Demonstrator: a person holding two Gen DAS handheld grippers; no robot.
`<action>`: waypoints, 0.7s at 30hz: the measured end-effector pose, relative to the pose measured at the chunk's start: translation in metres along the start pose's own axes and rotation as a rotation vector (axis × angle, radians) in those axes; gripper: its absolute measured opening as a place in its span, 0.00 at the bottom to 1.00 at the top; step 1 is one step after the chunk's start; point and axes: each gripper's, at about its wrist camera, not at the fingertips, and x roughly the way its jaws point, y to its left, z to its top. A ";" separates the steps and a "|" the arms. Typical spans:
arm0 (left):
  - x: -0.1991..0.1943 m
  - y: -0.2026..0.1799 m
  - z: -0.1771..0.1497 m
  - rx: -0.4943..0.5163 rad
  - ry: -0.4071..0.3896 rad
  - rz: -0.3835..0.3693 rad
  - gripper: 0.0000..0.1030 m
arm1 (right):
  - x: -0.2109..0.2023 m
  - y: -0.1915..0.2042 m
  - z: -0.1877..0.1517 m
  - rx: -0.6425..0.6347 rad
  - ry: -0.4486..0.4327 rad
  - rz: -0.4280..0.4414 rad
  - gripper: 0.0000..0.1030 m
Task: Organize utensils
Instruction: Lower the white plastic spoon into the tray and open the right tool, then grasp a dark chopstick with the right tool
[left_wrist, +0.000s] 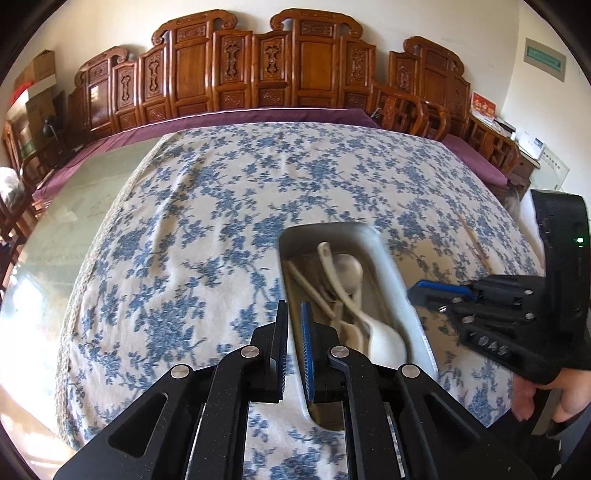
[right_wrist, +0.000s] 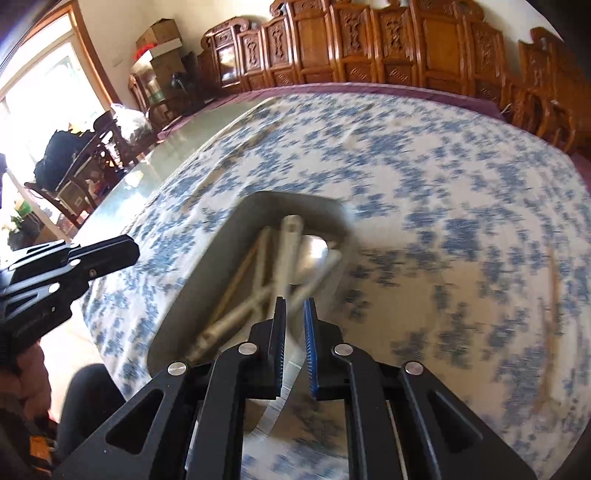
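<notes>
Big tabletop (left_wrist: 74, 206) w/ glass surface, purple cloth round far edge. Blue-flowered cloth (left_wrist: 258, 192) covers most of it. On cloth: grey tray (left_wrist: 391, 266) w/ pale utensils, lone chopstick (left_wrist: 476, 247) to its right.

Tray (left_wrist: 400, 291) glossy metal; tablecloth (left_wrist: 221, 206) matt printed cloth; chairs (left_wrist: 236, 70) polished carved wood.

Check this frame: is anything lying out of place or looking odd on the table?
One thin wooden stick, likely a chopstick, lies alone on the flowered cloth, outside the tray where the white spoons and other sticks are piled. Inside the tray, the pieces lie crossed over one another, not lined up. Nothing looks spilled or broken.
</notes>
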 end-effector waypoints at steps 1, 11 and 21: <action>0.000 -0.005 0.000 0.004 0.000 -0.006 0.10 | -0.006 -0.009 -0.003 0.005 -0.006 -0.012 0.12; 0.007 -0.050 0.001 0.045 -0.005 -0.042 0.54 | -0.044 -0.127 -0.032 0.099 -0.024 -0.195 0.12; 0.021 -0.087 -0.002 0.060 0.020 -0.072 0.77 | -0.035 -0.195 -0.057 0.180 0.008 -0.261 0.28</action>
